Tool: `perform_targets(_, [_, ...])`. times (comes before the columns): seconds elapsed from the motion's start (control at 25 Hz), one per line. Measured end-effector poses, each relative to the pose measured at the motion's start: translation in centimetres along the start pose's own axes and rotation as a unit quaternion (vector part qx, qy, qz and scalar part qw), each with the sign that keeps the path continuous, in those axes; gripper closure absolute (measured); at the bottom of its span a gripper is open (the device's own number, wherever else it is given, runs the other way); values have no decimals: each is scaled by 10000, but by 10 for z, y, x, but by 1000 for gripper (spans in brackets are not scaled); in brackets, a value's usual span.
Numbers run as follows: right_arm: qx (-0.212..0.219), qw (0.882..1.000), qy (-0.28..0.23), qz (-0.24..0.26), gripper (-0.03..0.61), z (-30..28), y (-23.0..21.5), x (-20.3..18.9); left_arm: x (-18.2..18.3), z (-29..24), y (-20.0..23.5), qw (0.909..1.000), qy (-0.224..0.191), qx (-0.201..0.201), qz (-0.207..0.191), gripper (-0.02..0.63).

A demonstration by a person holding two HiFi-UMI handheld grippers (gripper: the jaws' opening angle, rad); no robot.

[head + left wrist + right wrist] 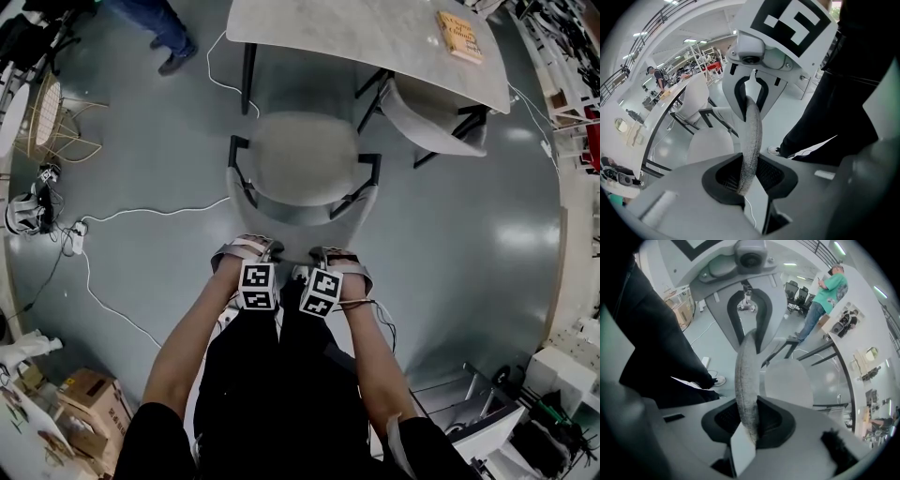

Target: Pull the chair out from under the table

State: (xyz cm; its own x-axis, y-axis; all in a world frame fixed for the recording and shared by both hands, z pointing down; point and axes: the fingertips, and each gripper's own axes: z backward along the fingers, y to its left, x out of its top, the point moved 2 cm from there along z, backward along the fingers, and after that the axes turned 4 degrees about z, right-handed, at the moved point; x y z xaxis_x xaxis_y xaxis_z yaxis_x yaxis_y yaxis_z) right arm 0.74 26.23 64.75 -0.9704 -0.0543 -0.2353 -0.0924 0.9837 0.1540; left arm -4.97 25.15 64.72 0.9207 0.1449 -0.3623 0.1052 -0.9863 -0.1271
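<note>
Left tool: clenched on the backrest rim of the chair, for a pulling hold.
Right tool: clenched on that rim just beside it, so we pull evenly.
Chair: before us, seat seemingly clear of the tabletop edge.
Around: second chair tucked under the tabletop; book on it; cable on the floor.
In the way: our legs, close behind the backrest.

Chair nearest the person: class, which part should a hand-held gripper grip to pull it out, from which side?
The backrest's top edge, from above and behind: it is thin, upright and nearest the person. The left hand-held gripper and right hand-held gripper clamp it.
</note>
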Motion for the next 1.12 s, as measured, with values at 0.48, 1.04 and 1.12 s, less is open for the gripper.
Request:
perform_targets(0.48, [15, 9999, 43, -133, 499, 2, 26, 9, -6, 7, -24, 10000, -16, -54, -59, 530])
perform_targets(1.04, [-21, 9997, 99, -228, 499, 6, 53, 15, -9, 13, -52, 10000, -23, -67, -53, 529])
perform_targets(1.12, [-30, 9996, 109, -250, 499, 7, 57, 16, -9, 15, -56, 9999, -26, -72, -94, 529])
